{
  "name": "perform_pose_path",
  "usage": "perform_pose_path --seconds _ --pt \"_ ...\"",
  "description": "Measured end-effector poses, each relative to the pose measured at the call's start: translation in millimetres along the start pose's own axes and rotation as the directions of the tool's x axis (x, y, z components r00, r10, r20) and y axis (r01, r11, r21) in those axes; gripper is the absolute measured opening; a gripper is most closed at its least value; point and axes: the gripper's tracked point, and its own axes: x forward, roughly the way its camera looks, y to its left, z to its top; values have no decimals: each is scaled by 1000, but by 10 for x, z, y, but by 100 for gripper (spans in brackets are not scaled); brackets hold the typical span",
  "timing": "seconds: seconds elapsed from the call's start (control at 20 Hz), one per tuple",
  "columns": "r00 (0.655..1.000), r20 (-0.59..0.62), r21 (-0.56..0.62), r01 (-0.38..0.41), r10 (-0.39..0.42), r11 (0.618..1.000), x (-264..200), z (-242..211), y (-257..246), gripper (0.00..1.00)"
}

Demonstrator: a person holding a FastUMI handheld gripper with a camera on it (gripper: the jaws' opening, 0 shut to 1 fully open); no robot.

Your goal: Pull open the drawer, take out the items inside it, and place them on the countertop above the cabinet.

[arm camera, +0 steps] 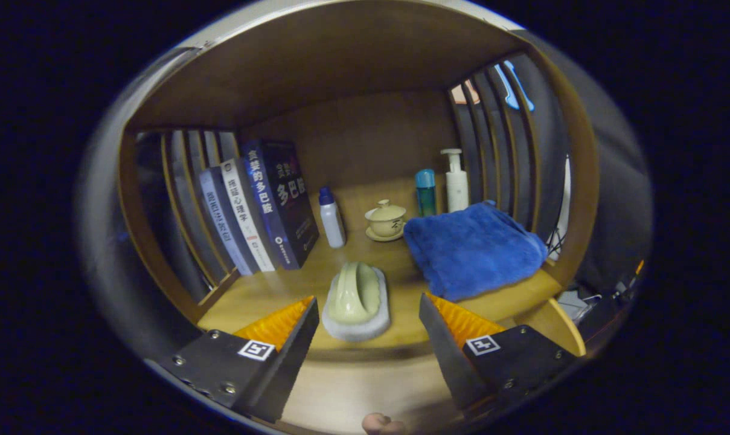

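Your gripper is spread wide, holding nothing. The scrub brush lies on the countertop at twelve o'clock between the fingertips, its handle running straight away.

Wooden shelf: books, towel, brush.
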Motion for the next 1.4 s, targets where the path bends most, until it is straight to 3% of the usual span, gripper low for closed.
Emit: perform_pose_path --seconds 0.35,0.6,1.0,1.4 --pt "999 10 -41 -48 48 998 -1051 -812 -25 99" --pt "999 47 -68 -24 27 997 -1371 -1145 -125 100" --pt "1000 5 6 -1 1 1000 -1505 -1612 -132 99" --pt "999 -37 -7 18 -18 1000 -1168 -1822 -37 99"
